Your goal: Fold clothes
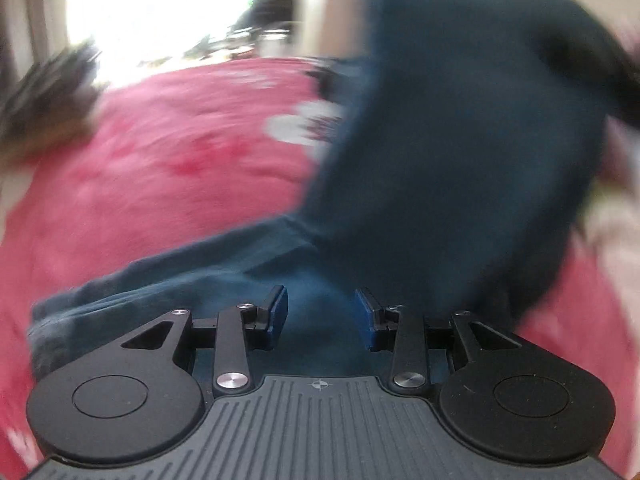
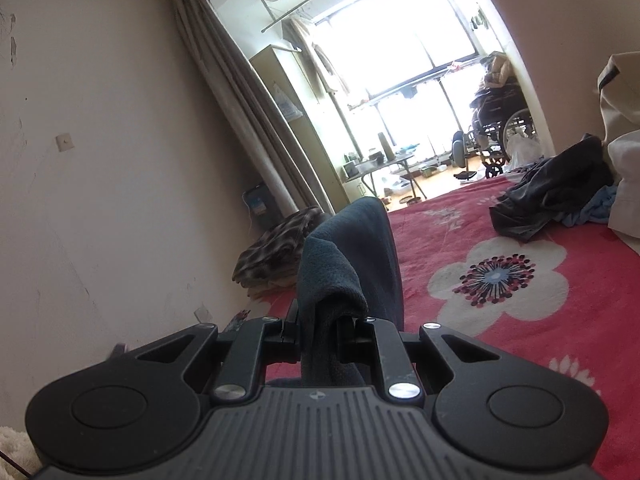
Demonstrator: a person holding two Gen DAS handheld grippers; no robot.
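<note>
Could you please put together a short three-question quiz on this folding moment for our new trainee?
1. True or false: the right gripper is clamped on the dark blue garment.
2. The left gripper is: A) shut on the garment, B) open with blue cloth lying between its fingers, C) out of view.
3. Fill in: the heap of dark clothes lies on the ___ blanket with the flower pattern.

Key
1. True: a fold of the cloth stands up between the closed fingers.
2. B: the blue pads stand apart.
3. Red.
</note>
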